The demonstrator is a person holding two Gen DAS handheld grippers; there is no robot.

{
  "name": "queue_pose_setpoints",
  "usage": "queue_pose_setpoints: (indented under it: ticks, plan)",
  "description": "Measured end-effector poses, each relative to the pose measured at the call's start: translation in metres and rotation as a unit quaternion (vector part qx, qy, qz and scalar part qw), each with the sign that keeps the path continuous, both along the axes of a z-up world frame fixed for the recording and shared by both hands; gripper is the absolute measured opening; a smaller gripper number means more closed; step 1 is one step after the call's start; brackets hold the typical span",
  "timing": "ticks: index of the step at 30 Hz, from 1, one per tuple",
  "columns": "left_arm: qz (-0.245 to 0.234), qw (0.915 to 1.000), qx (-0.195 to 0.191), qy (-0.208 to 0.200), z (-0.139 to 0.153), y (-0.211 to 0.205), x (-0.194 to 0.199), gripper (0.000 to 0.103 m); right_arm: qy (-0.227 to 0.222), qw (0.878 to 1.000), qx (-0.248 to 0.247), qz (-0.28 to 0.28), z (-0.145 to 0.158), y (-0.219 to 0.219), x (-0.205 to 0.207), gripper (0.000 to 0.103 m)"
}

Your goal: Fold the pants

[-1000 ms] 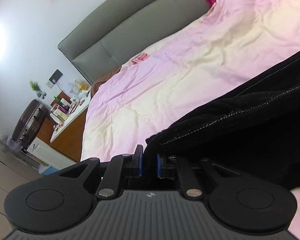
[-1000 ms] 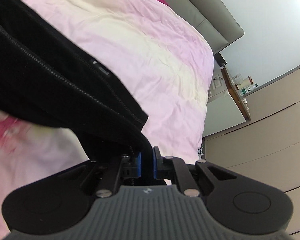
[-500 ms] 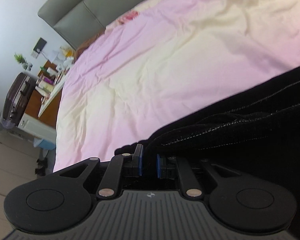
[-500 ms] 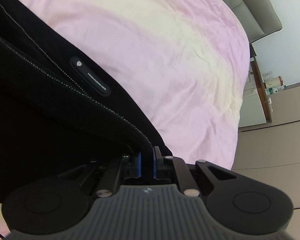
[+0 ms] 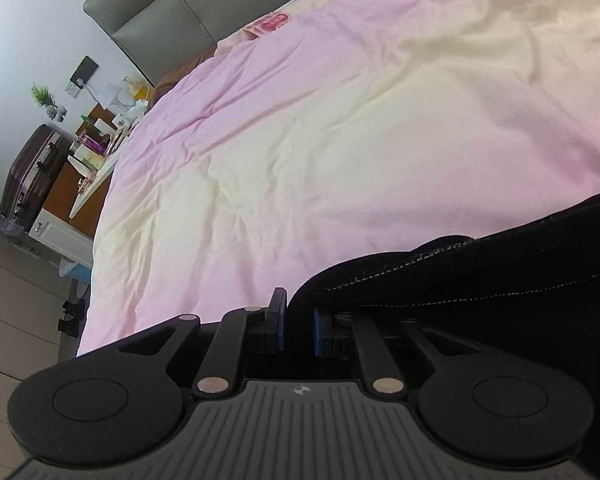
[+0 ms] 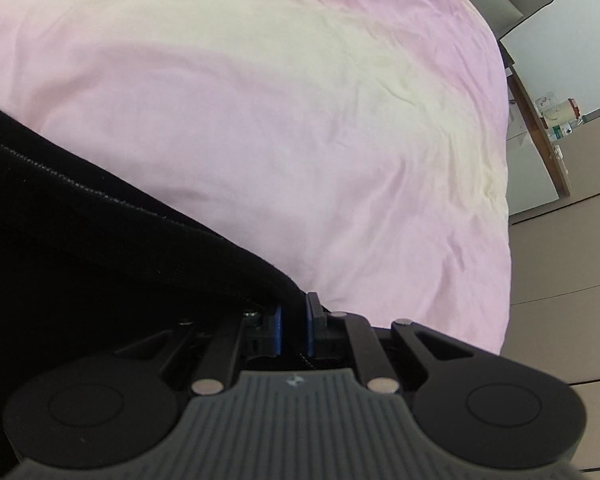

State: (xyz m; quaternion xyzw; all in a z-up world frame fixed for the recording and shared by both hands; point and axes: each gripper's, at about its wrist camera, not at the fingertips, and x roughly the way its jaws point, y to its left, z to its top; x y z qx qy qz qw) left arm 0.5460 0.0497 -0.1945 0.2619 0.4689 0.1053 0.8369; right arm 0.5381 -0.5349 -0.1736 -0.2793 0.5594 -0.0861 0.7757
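Left gripper point(image 5: 298, 322) nearly closed, pinching hem of black stitched fabric pants point(image 5: 480, 268). Right gripper point(image 6: 292, 326) likewise clamps pants point(image 6: 100, 240) edge. Pink-cream rumpled bedsheet point(image 5: 320, 140) beneath.

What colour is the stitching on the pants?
Pale grey-white on the black pants, clearest in the left wrist view.

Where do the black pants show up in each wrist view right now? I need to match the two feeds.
Left wrist view: black pants fill the lower right, edge pinched in the left gripper.
Right wrist view: black pants fill the lower left, edge pinched in the right gripper.
Shared landmark: the pink and cream duvet beyond the pants in both.
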Motion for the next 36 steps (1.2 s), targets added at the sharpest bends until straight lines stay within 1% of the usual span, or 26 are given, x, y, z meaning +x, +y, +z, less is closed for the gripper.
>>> queue_pose_setpoints:
  ticks: [2,3,5,7,8,9,10,11,12,13,14,16,17,19,21,22,23,26,29,32,33,34,35,36]
  plan:
    - [-0.011,0.9999,0.005,0.005,-0.002,0.0,-0.003,0.018,0.0,1.0,-0.009,0.003,-0.009,0.004,0.002,0.008]
    - [-0.01,0.9999,-0.002,0.004,0.001,0.003,-0.002,0.022,0.0,1.0,-0.013,0.004,-0.012,0.005,0.002,0.01]
    - [-0.001,0.9995,-0.029,0.012,0.009,0.009,-0.001,0.023,-0.007,1.0,-0.019,0.001,-0.012,0.004,0.002,0.023]
    - [0.008,0.9985,-0.053,0.013,0.019,0.013,-0.001,0.025,-0.013,1.0,-0.023,-0.006,-0.007,0.004,0.0,0.026]
    - [0.013,0.9975,-0.069,0.013,0.025,0.016,-0.001,0.026,-0.015,1.0,-0.023,-0.009,-0.003,0.004,0.0,0.037]
    - [0.018,0.9961,-0.086,0.011,0.031,0.019,-0.001,0.03,-0.019,0.999,-0.026,-0.011,0.002,0.005,-0.002,0.049]
    - [0.021,0.9946,-0.102,0.01,0.037,0.022,-0.002,0.034,-0.027,0.999,-0.033,-0.012,0.007,0.007,-0.004,0.075]
    - [0.021,0.9929,-0.117,0.008,0.043,0.024,-0.004,0.037,-0.041,0.999,-0.035,-0.01,0.015,0.01,-0.007,0.079]
    - [0.018,0.9918,-0.127,0.002,0.05,0.026,-0.007,0.047,-0.052,0.998,-0.03,-0.006,0.023,0.014,-0.01,0.077]
    - [0.016,0.9908,-0.134,-0.01,0.056,0.029,-0.011,0.066,-0.062,0.998,-0.024,-0.006,0.032,0.018,-0.013,0.076]
    - [0.015,0.9884,-0.149,-0.024,0.065,0.033,-0.015,0.073,-0.073,0.997,-0.02,-0.007,0.04,0.023,-0.017,0.076]
    - [0.016,0.9819,-0.185,-0.039,0.08,0.043,-0.021,0.074,-0.095,0.995,0.012,-0.004,0.057,0.037,-0.026,0.069]
    - [0.016,0.9787,-0.199,-0.049,0.088,0.049,-0.026,0.074,-0.099,0.994,0.047,-0.005,0.065,0.047,-0.031,0.063]
    - [0.021,0.975,-0.212,-0.063,0.099,0.063,-0.039,0.075,-0.088,0.989,0.12,-0.003,0.072,0.066,-0.039,0.058]
    - [0.039,0.9699,-0.231,-0.067,0.103,0.084,-0.053,0.075,-0.08,0.982,0.173,-0.005,0.071,0.09,-0.048,0.057]
    - [0.051,0.9654,-0.246,-0.071,0.105,0.098,-0.063,0.075,-0.075,0.978,0.194,-0.004,0.068,0.101,-0.052,0.057]
    - [0.059,0.9601,-0.263,-0.076,0.104,0.111,-0.072,0.075,-0.07,0.974,0.216,-0.004,0.064,0.117,-0.059,0.057]
    - [0.091,0.9421,-0.31,-0.089,0.095,0.153,-0.102,0.082,-0.06,0.965,0.257,0.007,0.051,0.155,-0.072,0.057]
    - [0.122,0.9276,-0.341,-0.091,0.073,0.186,-0.122,0.083,-0.053,0.96,0.275,0.019,0.037,0.194,-0.082,0.057]
    - [0.143,0.9069,-0.389,-0.074,0.041,0.205,-0.13,0.083,-0.047,0.96,0.276,0.016,0.023,0.221,-0.084,0.058]
    - [0.144,0.9003,-0.406,-0.063,0.03,0.208,-0.13,0.079,-0.044,0.96,0.276,0.013,0.019,0.227,-0.084,0.058]
    - [0.145,0.8954,-0.418,-0.052,0.021,0.208,-0.129,0.069,-0.04,0.96,0.275,0.01,0.015,0.232,-0.084,0.058]
    - [0.144,0.8927,-0.425,-0.044,0.012,0.207,-0.127,0.06,-0.036,0.962,0.272,0.007,0.012,0.236,-0.084,0.058]
    - [0.146,0.8955,-0.418,-0.047,0.007,0.205,-0.126,0.054,-0.032,0.963,0.267,0.006,0.009,0.24,-0.084,0.058]
